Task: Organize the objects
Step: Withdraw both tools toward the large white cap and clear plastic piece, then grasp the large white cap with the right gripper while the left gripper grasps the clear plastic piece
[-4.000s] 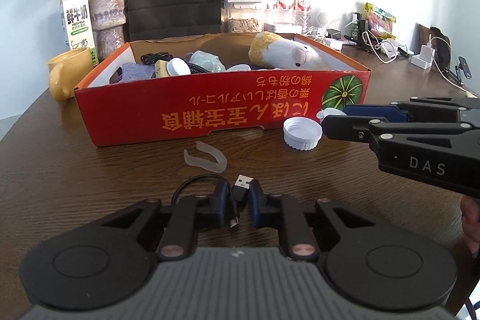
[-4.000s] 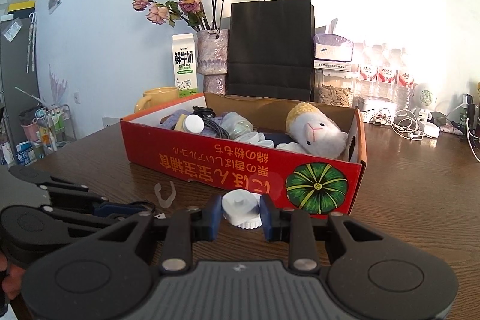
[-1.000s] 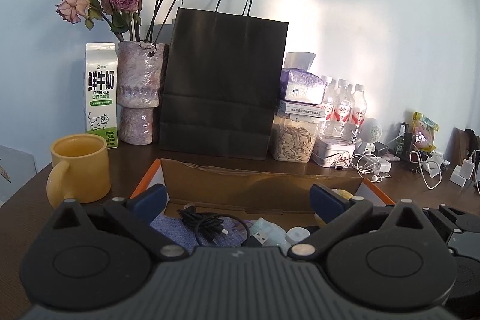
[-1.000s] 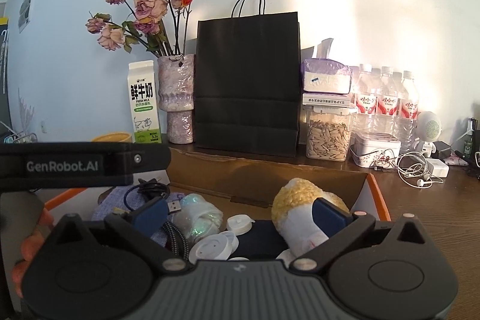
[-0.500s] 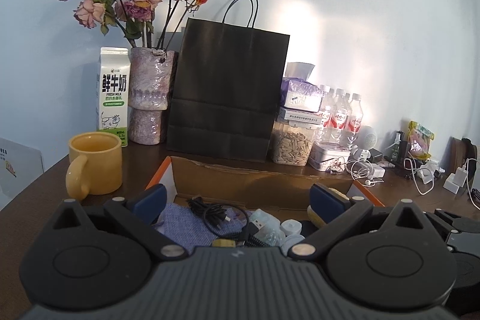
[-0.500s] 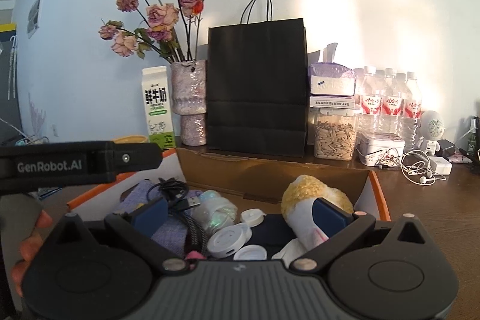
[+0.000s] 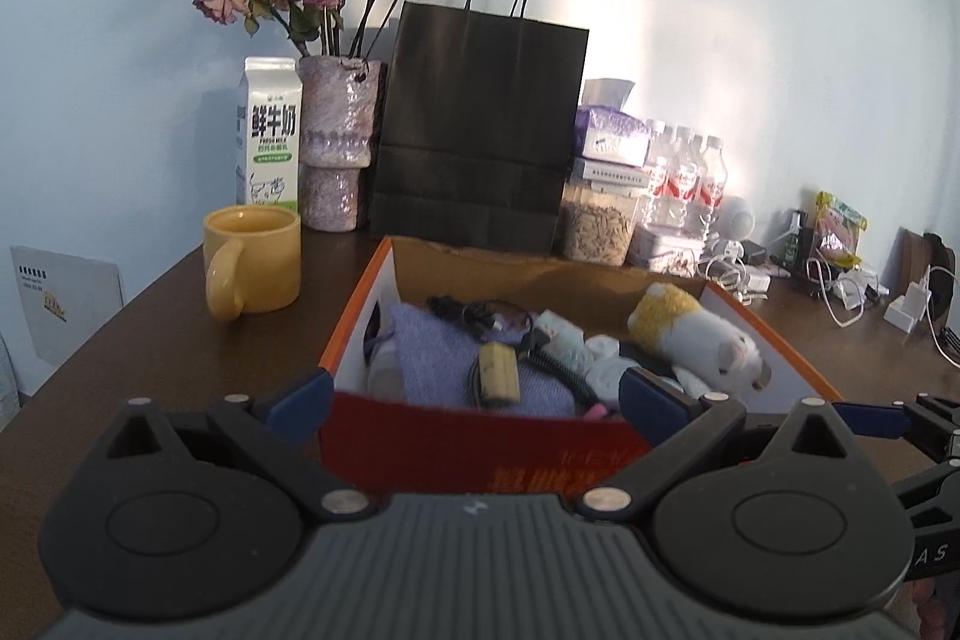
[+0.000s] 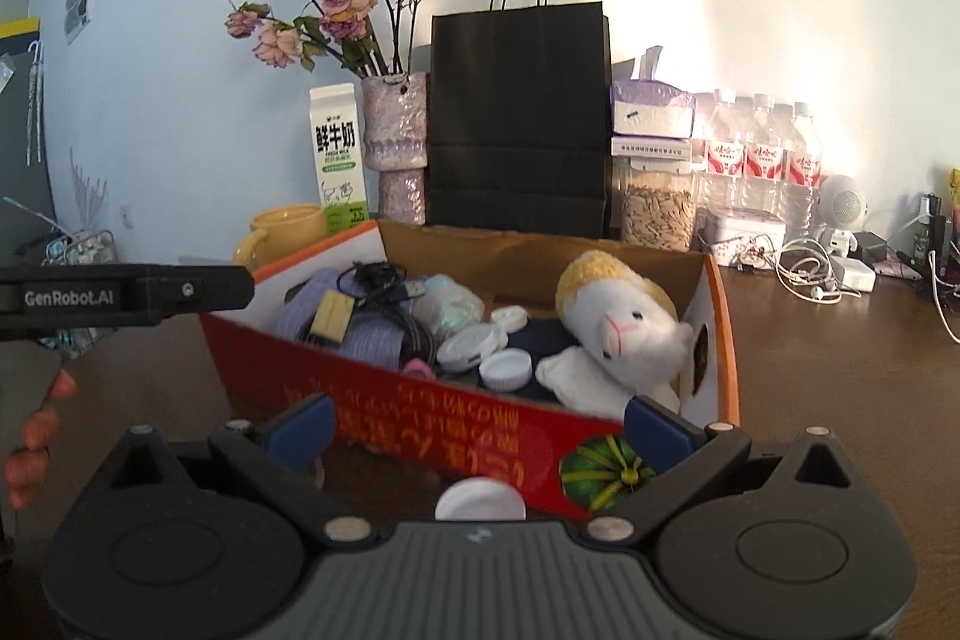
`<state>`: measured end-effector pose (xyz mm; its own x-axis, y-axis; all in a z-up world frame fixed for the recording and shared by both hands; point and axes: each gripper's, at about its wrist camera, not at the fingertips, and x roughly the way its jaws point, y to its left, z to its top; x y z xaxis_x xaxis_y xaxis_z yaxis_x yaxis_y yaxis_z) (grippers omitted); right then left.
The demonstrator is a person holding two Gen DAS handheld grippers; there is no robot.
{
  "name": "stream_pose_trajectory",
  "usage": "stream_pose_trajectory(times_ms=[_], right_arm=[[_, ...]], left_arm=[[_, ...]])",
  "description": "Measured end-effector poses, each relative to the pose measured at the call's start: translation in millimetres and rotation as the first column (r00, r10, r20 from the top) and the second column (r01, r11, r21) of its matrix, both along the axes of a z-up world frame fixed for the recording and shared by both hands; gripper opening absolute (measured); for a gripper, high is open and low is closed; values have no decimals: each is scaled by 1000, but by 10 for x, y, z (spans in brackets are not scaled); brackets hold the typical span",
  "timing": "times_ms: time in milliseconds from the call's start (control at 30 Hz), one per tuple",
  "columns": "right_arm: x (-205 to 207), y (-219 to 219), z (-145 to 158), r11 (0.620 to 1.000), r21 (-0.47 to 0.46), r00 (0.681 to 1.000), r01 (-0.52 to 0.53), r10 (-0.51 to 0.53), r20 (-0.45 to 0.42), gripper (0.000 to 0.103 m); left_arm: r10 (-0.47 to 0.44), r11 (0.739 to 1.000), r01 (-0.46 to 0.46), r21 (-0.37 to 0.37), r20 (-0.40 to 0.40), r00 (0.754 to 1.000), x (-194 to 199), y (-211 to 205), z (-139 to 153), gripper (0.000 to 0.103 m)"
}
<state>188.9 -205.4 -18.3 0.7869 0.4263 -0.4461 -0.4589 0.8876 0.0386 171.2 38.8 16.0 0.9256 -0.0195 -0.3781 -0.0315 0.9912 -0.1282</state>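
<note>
Both our left gripper (image 7: pixel 474 394) and right gripper (image 8: pixel 477 427) have their fingers spread wide and empty, facing the red box (image 8: pixel 456 436). A white cap (image 8: pixel 480 501) sits on the table (image 8: pixel 840 400) just before the box's front wall, under our right fingers. We judge that a low approach could nudge the cap against the wall or pinch the cardboard with it.

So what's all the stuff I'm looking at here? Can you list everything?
box: one, red, table centre
plush sheep: one, white and yellow, in box, right
cloth: one, lilac, in box, left
cables: black tangle, on the cloth
caps: several, white, in box middle
loose cap: one, white, on table before box
mug: one, yellow, left of box
milk carton: one, white and green, behind mug
vase of roses: one, pinkish, by carton
paper bag: one, black, behind box
water bottles: several, clear, back right
left gripper: open, empty
right gripper: open, empty
</note>
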Motion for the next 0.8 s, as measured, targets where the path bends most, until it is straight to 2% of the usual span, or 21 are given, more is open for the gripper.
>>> stream_pose_trajectory(times_ms=[267,533,700,767,800], right_arm=[[-61,-6,-220,999,-48,995,6,-11,-95,101],[121,110,-289,998,-62,988,23,-32,-150,75],[226,192,-337,996,-78,983,35,-49,-178,69],[259,233,-363,996,-85,981,37,-52,-186,64],[272,248,-377,996,-87,980,38,-54,-189,58]], left_arm=[[2,1000,-1,9,-49,999,-246,47,-118,103],[11,1000,-10,7,-71,997,-364,97,-167,103],[16,1000,-15,6,-82,997,-367,109,-191,103],[13,1000,-13,1,-86,996,-359,104,-203,103],[12,1000,-12,0,-88,996,-354,96,-210,103]])
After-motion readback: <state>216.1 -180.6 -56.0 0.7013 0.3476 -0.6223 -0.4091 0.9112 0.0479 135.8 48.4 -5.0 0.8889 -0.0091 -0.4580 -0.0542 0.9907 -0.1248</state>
